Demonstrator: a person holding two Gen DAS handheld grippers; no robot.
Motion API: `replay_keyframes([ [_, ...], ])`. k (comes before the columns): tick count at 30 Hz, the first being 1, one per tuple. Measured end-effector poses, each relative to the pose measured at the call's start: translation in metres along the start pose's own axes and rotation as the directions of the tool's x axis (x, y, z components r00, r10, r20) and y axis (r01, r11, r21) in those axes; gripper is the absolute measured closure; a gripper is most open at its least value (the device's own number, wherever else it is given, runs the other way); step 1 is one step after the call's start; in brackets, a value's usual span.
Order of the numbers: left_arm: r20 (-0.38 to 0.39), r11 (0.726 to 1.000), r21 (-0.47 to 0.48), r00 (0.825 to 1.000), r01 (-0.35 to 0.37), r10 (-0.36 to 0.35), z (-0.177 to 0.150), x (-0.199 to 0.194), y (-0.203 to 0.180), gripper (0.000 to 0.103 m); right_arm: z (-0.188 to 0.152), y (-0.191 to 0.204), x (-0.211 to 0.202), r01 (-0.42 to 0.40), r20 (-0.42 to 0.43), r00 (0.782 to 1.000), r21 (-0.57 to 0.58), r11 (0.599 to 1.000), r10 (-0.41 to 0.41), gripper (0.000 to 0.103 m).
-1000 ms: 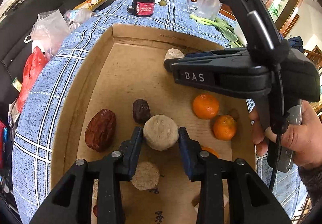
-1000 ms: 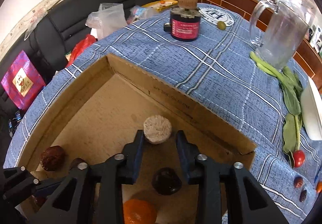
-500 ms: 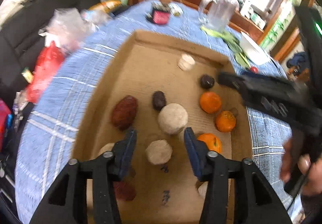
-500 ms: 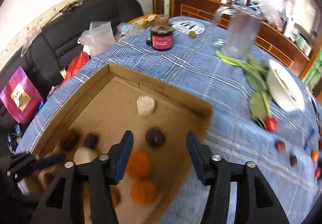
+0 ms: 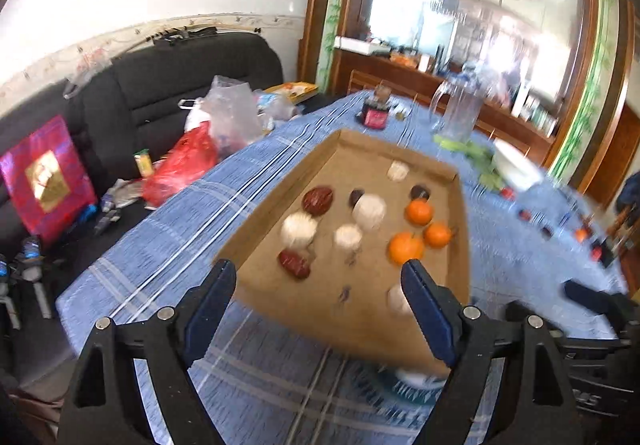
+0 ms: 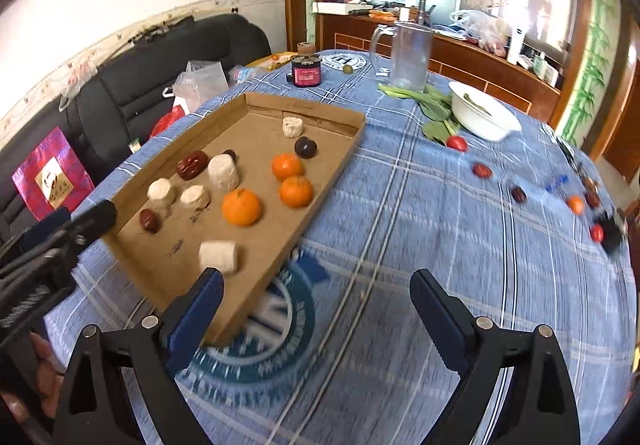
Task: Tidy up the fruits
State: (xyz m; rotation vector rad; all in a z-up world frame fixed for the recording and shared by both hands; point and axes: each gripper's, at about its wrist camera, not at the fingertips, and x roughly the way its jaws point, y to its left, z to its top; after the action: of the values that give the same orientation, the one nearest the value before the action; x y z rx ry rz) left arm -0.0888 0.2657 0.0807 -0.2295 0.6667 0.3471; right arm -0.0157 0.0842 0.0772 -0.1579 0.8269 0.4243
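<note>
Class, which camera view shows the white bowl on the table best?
The right wrist view: the white bowl is sharp, its rim whole, beside the leafy greens. In the left wrist view the bowl is only a motion-blurred white smear behind the cardboard tray.

left gripper (image 5: 316, 301) agape, right gripper (image 6: 316, 309) agape

small fruits (image 6: 520, 193) at the table's right edge blurred, unidentifiable

Three oranges (image 6: 241, 207) in the cardboard tray (image 6: 320, 185); five pale lumps (image 6: 223, 173); two red dates (image 6: 193, 165)
</note>
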Motion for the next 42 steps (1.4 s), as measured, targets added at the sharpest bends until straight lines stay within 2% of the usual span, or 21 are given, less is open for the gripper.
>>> replay_keyframes([
  [3,0.028,0.996,0.074,0.999,-0.047,0.045,-0.006,-0.004,-0.005,0.019,-0.016,0.002,-0.014,0.039,0.018,0.999,0.028,0.999,-0.04,0.002],
  [5,0.051,0.996,0.083,0.998,-0.028,0.024,-0.007,-0.008,-0.003,0.019,-0.025,0.003,-0.022,0.066,0.043,0.997,0.041,0.997,-0.068,0.002],
  [7,0.067,0.995,0.102,0.998,-0.013,0.006,-0.008,-0.009,-0.001,0.018,-0.035,0.005,-0.031,0.122,0.08,0.989,0.068,0.99,-0.128,0.001],
  [10,0.077,0.99,0.139,0.997,0.001,-0.012,-0.009,-0.008,0.0,0.017,-0.047,0.008,-0.037,0.128,0.088,0.986,0.143,0.981,-0.141,0.001],
  [18,0.101,0.981,0.184,0.991,0.069,-0.088,-0.012,-0.014,0.004,0.016,-0.057,0.029,-0.051,0.225,0.117,0.963,0.15,0.963,-0.244,0.001],
  [20,0.102,0.978,0.188,0.989,0.089,-0.11,-0.014,-0.016,0.006,0.011,-0.058,0.032,-0.052,0.249,0.117,0.956,0.149,0.957,-0.267,0.001],
  [26,0.121,0.976,0.183,0.982,0.119,-0.142,-0.02,-0.025,0.016,0.003,-0.062,0.033,-0.049,0.278,0.089,0.952,0.159,0.947,-0.294,0.001],
  [28,0.121,0.977,0.179,0.983,0.113,-0.136,-0.021,-0.027,0.018,0.002,-0.062,0.034,-0.049,0.284,0.083,0.951,0.153,0.946,-0.299,0.001],
  [32,0.147,0.978,0.205,0.987,0.031,-0.062,-0.025,-0.03,0.018,0.002,-0.064,0.036,-0.051,0.294,0.083,0.948,0.146,0.945,-0.308,0.001],
  [33,0.148,0.976,0.214,0.987,0.03,-0.062,-0.026,-0.031,0.018,0.002,-0.065,0.037,-0.051,0.295,0.083,0.948,0.145,0.944,-0.309,0.001],
  [36,0.143,0.975,0.217,0.986,0.057,-0.089,-0.031,-0.034,0.022,0.002,-0.068,0.037,-0.05,0.3,0.073,0.947,0.142,0.943,-0.312,0.001],
  [42,0.113,0.965,0.182,0.971,0.187,-0.209,-0.034,-0.038,0.035,0.002,-0.073,0.039,-0.051,0.301,0.061,0.948,0.136,0.944,-0.312,0.001],
])
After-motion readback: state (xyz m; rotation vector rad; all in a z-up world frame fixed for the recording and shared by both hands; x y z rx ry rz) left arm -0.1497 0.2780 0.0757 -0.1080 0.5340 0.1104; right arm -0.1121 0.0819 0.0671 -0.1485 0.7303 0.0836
